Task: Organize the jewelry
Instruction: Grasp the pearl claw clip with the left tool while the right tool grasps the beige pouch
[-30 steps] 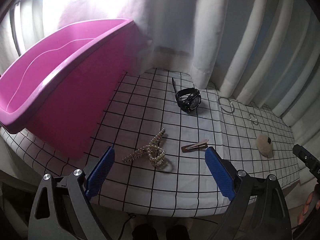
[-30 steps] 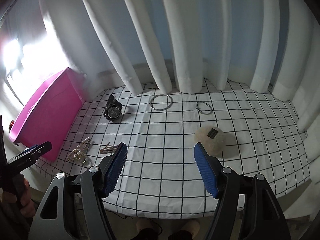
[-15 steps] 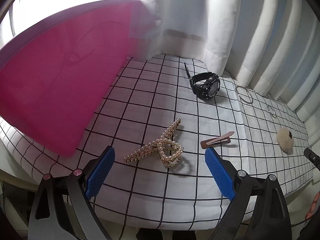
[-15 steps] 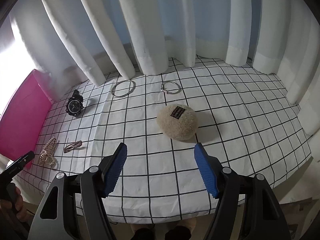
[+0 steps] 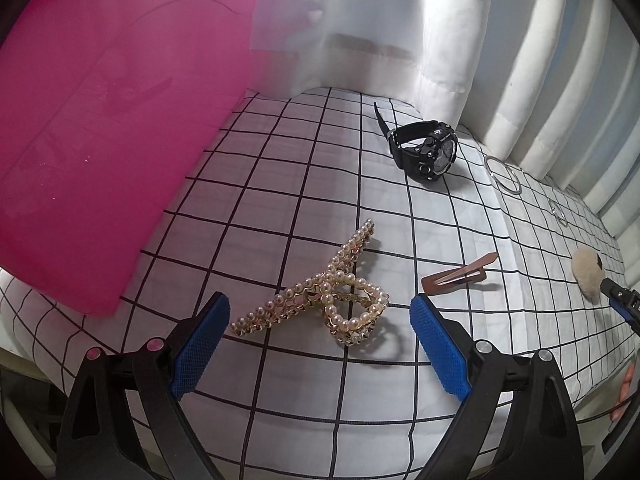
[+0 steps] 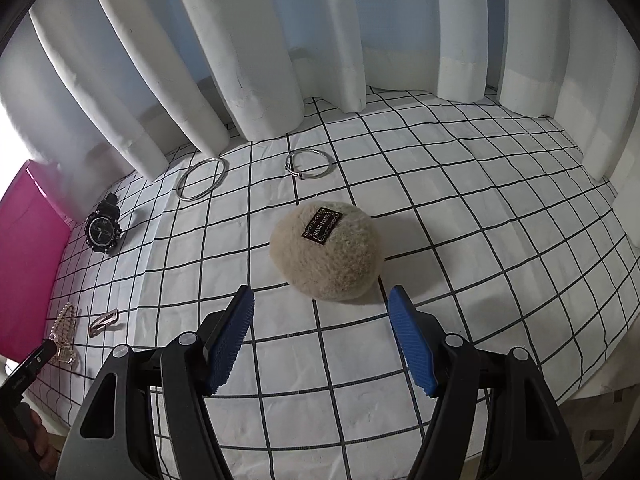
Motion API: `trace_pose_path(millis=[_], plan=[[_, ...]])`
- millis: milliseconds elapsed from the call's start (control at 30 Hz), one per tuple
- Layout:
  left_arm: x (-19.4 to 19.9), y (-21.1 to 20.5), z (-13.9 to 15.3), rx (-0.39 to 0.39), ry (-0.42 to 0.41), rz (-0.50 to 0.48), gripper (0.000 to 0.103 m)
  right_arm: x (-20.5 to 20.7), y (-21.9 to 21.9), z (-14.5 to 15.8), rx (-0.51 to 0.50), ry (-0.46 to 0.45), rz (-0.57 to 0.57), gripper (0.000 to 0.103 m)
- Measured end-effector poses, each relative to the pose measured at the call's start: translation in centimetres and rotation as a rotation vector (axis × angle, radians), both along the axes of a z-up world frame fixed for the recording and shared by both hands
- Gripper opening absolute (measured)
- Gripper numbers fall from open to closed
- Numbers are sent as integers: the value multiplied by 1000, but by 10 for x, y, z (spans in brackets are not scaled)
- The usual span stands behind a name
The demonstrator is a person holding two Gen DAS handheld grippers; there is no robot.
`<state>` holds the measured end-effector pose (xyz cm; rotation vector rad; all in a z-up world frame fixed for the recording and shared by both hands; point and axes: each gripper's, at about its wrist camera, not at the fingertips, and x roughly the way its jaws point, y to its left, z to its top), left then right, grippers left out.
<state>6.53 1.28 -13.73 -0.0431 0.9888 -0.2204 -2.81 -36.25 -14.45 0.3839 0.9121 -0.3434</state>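
Observation:
A pearl hair claw [image 5: 332, 296] lies on the checked cloth just ahead of my left gripper [image 5: 320, 316], which is open with nothing between its blue pads. To its right lies a brown hair clip [image 5: 460, 274]. A black watch [image 5: 426, 150] sits farther back. In the right wrist view a beige fluffy pouch [image 6: 326, 252] with a dark label rests just beyond my right gripper [image 6: 322, 310], open and empty. Two silver bangles [image 6: 202, 179] [image 6: 310, 164] lie near the curtain. The pink bin [image 5: 104, 152] stands at the left.
White curtains [image 6: 260, 60] hang along the back of the table. The table's front edge [image 5: 360, 440] runs just under both grippers. The pink bin's side wall rises close on the left of the hair claw. A person's fingers [image 5: 624, 392] show at the right edge.
Both grippers have sunk closer to the cloth. The hair claw looms larger before the left one; the right one has swung so that the fluffy pouch now sits centred ahead of its fingers.

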Motion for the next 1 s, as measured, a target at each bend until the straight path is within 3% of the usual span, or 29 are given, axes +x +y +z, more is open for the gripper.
trace_pose_path(millis=[1000], plan=[[20,-10,-23,49,-12,16,90,30,-10,-25,-42,36,-6,67]])
